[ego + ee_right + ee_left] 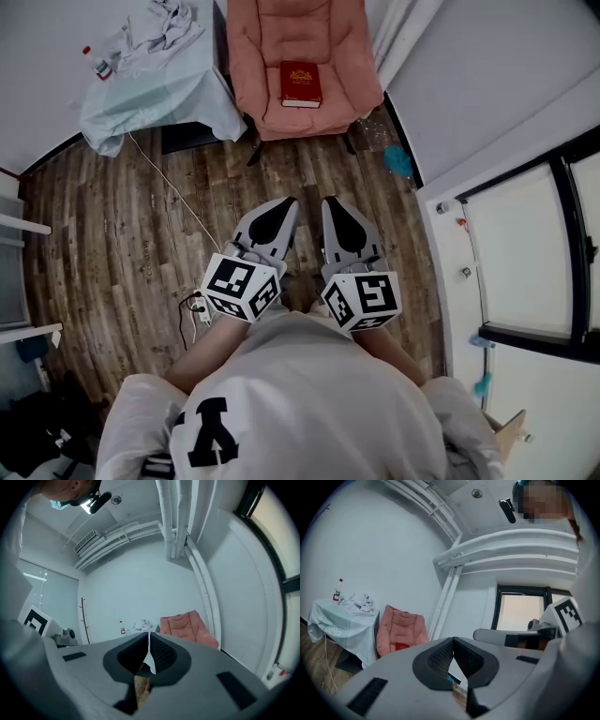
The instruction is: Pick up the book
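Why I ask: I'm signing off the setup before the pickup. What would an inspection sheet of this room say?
Surface: wooden floor, dark planks.
Job's things: red book lies flat on the seat of the pink armchair, untouched.
Clutter: cloth-covered table with crumpled fabric and a small bottle; teal item on the floor by the wall.
Grippers: left gripper and right gripper side by side, fingers shut, nothing held, well short of the book.
Cables: white cable runs over the floor from the table to a plug block.
Surroundings: white walls; window at the right.
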Demonstrator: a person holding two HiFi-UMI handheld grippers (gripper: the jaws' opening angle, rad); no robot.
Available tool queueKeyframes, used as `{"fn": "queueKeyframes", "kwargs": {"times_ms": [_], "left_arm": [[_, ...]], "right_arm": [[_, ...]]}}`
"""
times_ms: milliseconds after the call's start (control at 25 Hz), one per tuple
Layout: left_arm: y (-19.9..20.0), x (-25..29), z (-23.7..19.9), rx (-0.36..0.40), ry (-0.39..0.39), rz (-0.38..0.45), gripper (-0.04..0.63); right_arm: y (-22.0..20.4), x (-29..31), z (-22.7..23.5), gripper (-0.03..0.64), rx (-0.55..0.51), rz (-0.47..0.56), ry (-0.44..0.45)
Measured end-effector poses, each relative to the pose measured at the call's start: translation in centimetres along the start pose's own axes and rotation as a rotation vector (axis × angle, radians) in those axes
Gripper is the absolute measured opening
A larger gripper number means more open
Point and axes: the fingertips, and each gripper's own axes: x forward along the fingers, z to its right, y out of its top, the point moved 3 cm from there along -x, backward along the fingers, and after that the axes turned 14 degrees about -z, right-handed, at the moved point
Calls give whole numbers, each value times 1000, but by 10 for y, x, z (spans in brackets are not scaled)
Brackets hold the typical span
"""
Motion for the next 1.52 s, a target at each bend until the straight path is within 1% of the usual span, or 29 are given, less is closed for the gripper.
{"fn": "queueKeyframes", "kwargs": {"times_ms": [360, 560, 680, 840, 1000, 1360, 1520], "left_arm": [[2, -14, -37, 3, -8, -1, 5], [5, -11, -45, 0, -19, -9, 5], [8, -3, -52, -1, -10, -4, 5], [12, 12, -68, -4, 8, -8, 5], [26, 39, -88, -9, 28, -3, 5], [77, 138, -126, -11, 52, 12, 5], [100, 180, -136, -10, 59, 18, 5]], "right_arm": [[-3, 25, -33, 34, 14, 25, -6], [3, 35, -34, 34, 22, 28, -6], [4, 44, -28, 34, 21, 26, -4], [9, 65, -14, 34, 28, 31, 5], [21, 95, 3, 34, 26, 32, 23], [67, 175, 77, 34, 15, 30, 57], [87, 203, 110, 34, 10, 28, 65]]}}
